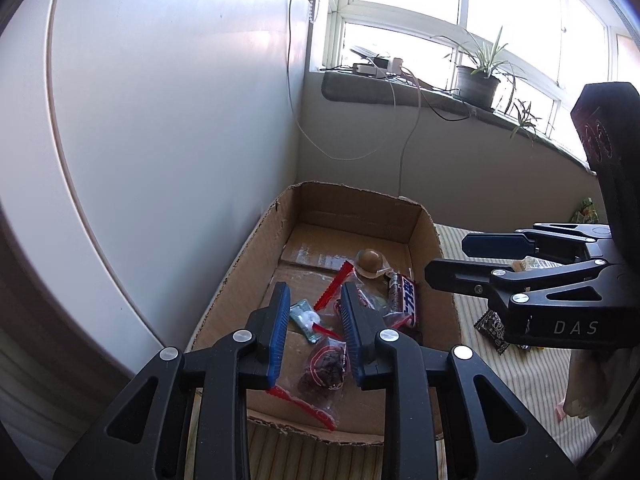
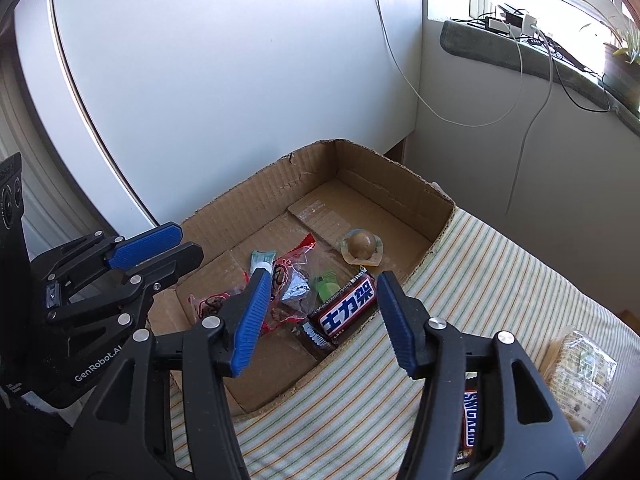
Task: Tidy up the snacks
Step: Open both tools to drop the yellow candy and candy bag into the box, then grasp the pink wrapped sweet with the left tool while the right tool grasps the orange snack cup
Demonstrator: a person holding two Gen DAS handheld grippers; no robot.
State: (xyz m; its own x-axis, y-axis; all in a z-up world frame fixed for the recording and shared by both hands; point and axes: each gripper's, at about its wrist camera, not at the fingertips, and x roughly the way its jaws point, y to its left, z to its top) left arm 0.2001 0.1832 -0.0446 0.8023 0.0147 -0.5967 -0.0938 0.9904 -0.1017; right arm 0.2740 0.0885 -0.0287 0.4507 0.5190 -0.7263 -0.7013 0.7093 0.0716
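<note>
Pointing downward over the cardboard box (image 2: pixel 248 196), both hand-held grippers hang above the box interior without touching anything.

Left gripper (image 1: pixel 316 294): pitched down, fingers aimed at the box floor. In the right wrist view it enters at 9 o'clock (image 2: pixel 186 244), fingers directed toward 2 o'clock. The jaws are clenched to a narrow slot. Nothing is clamped between the blue pads (image 1: pixel 280 320).

Right gripper (image 2: pixel 323 280): pitched down more steeply, positioned over the box's near wall. In the left wrist view it enters at 3 o'clock (image 1: pixel 448 258), fingers directed toward 9 o'clock. The jaws are released and spread wide. Nothing sits between the pads.

Snack positions, right wrist view:
- Snickers bar (image 2: pixel 348 312), brown wrapper with a white-and-blue label: inside the box, leaning against the wall beside the striped cloth (image 2: pixel 480 280), framed between the right fingers.
- Round brown sweet (image 2: pixel 361 245) in clear wrap: on the box floor, at 12 o'clock from the bar.
- Green packet (image 2: pixel 326 284): just beside the bar, at its 10 o'clock.
- Clear packets with red trim (image 1: pixel 324 368): clustered on the floor at 9 o'clock from the bar.
- Second Snickers bar (image 2: pixel 469 420): outside the box on the cloth, at 5 o'clock, partly hidden by the right finger.
- Clear bag (image 2: pixel 580 372): on the cloth at 4 o'clock.
</note>
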